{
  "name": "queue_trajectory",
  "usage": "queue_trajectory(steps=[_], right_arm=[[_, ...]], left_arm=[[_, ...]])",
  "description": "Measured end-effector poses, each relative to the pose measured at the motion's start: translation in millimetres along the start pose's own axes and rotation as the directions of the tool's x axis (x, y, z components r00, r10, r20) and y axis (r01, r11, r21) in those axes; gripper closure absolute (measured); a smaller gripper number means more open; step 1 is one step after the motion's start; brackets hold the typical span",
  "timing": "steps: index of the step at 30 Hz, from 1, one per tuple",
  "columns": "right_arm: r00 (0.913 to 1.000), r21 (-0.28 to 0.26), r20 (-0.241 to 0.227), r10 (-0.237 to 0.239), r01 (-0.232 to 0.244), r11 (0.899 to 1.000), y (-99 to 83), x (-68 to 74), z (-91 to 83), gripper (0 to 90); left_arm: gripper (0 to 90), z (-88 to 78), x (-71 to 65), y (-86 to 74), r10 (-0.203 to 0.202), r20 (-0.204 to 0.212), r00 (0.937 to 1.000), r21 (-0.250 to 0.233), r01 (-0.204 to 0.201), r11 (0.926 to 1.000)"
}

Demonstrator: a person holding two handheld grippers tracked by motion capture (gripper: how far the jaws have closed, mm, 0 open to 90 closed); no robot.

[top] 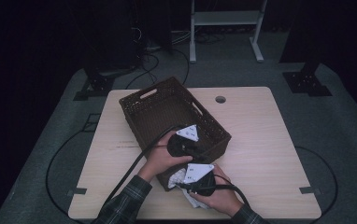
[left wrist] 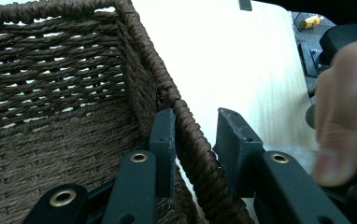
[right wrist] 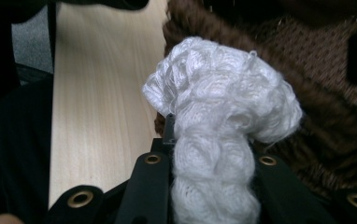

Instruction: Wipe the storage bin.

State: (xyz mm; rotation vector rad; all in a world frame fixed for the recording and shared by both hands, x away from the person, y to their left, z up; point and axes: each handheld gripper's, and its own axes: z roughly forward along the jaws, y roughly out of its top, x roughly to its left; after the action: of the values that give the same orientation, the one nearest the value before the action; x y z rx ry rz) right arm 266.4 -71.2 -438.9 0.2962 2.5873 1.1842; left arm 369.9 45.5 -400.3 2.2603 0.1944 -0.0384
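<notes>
A brown woven basket (top: 167,109) sat at an angle on the pale wooden worktop (top: 260,140), its near corner turned toward the person. Both forearms, in plaid sleeves (top: 130,193), came in from the bottom edge of the high view.

The left claw (top: 186,142) was at the basket's near wall. In the left gripper view that left claw (left wrist: 193,135) straddled the braided rim (left wrist: 186,126): one jaw stood inside the basket, hard against the inner face of the wall, and the other stood outside over the worktop, with a visible gap between it and the weave. Whether that claw truly clenched the wall or only bracketed it could not be told.

The right claw (top: 193,179) hung just outside the basket's near corner, low over the worktop's front edge. It was clenched on a white knitted cloth (right wrist: 214,116), a soft, bunched piece whose lower part ran down between the two black jaws while its upper part bulged out above them in a rounded lump. In the high view the same cloth (top: 179,178) showed as a pale patch beside the basket's corner, outside the basket and close against the dark weave. A black cable (top: 134,168) trailed from the left claw back across the worktop toward the person.
</notes>
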Motion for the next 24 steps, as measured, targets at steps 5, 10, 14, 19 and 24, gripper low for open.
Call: queue_trajectory(steps=[5,10,14,19,24], right_arm=[[1.0,-0.015,-0.001,-0.008,0.007,1.0,6.9,1.5,-4.9,75.7],[0.9996,-0.022,0.005,-0.026,0.026,0.999,12.0,4.1,-6.6,75.7],[0.9998,-0.026,-0.003,-0.018,0.018,0.999,10.7,4.1,-3.2,75.7],[0.9997,-0.025,-0.024,-0.008,0.008,1.0,7.1,4.2,1.7,75.8],[0.999,0.002,-0.026,-0.035,0.035,0.999,3.3,7.1,8.8,75.8]], left_arm=[[67.5,-0.3,0.1,0.1,0.001,0.0,1.0,0.003,-0.001,1.0],[67.5,-0.2,0.1,0.0,0.001,0.0,1.0,0.002,-0.001,1.0],[67.5,-0.1,0.1,0.1,-0.001,0.0,1.0,0.001,0.001,1.0],[67.5,0.2,-0.1,-0.1,-0.002,0.0,1.0,-0.002,0.002,1.0],[67.5,0.1,-0.1,0.0,-0.001,0.0,1.0,0.0,0.001,1.0]])
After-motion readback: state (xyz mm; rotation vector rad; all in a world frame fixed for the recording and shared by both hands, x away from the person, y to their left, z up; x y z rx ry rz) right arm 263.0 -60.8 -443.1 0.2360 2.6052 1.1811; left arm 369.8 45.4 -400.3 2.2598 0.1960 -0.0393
